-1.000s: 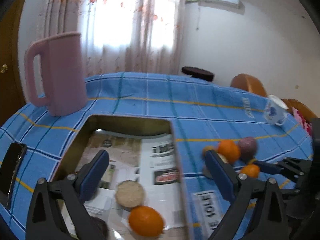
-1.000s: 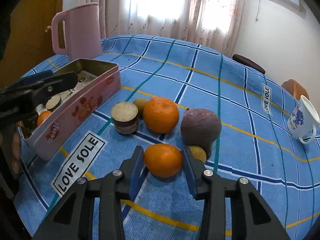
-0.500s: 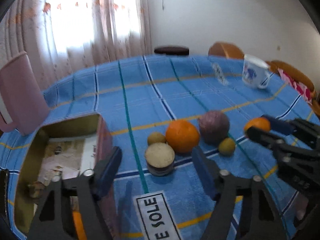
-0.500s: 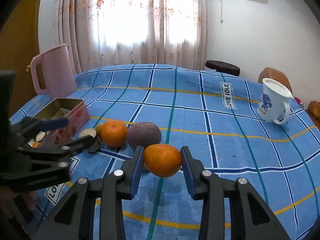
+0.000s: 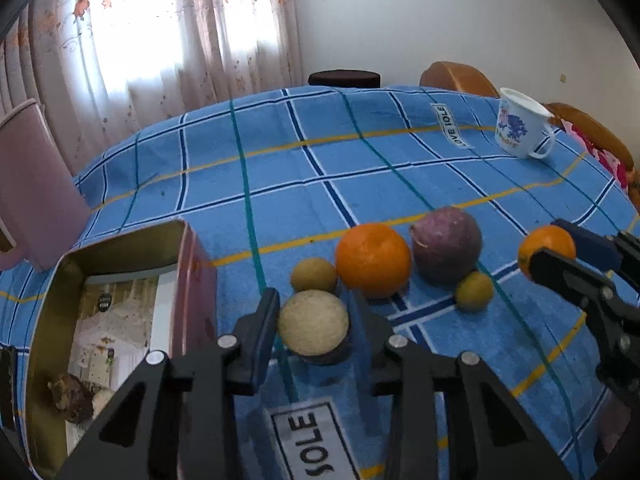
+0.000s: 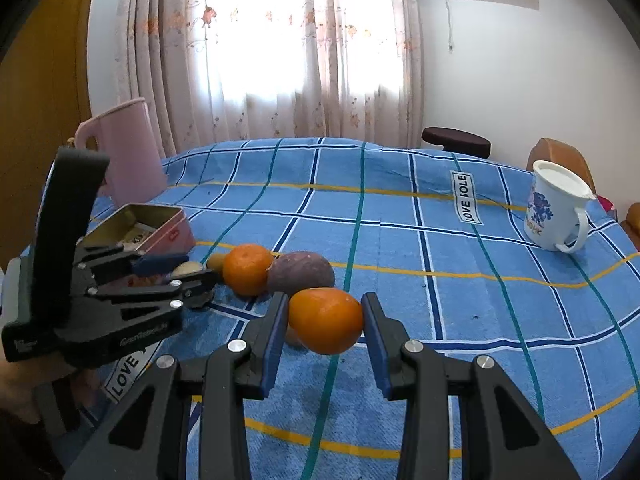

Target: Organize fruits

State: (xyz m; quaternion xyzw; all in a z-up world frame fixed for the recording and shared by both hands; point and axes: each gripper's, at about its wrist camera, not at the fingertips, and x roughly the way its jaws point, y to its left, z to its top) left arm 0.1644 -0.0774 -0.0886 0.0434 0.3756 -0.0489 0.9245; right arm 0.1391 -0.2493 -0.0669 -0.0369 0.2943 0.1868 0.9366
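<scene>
1. A round worktop [image 5: 360, 168] covered in a blue checked cloth fills both views, with a curtained window [image 6: 280, 52] behind it.
2. The left claw [image 5: 314, 322] is closed around a pale, rough-topped round fruit with a dark base [image 5: 313, 322]. Its blue pads touch the fruit on both sides, and the fruit sits low at the cloth, just right of an open tin.
3. The tin [image 5: 120, 248] is pink outside and gold inside, lined with printed paper. It lies at the near left, and a brownish lump rests in its near corner.
4. Just beyond the held fruit lies a small tan fruit [image 5: 314, 275]. To its right sit a large orange [image 5: 373, 260], then a purple fruit [image 5: 446, 244], with a small yellow-green fruit [image 5: 474, 291] in front of the purple one.
5. The right claw [image 6: 325, 322] grips a smaller orange [image 6: 326, 320] between its blue pads, with the jaws partly closed. In the right wrist view that orange appears raised off the cloth, near and to the right of the fruit cluster.
6. A pink jug [image 6: 124, 148] stands at the far left, beyond the tin.
7. A white mug with a blue pattern [image 6: 556, 208] stands at the far right, well apart from the fruit.
</scene>
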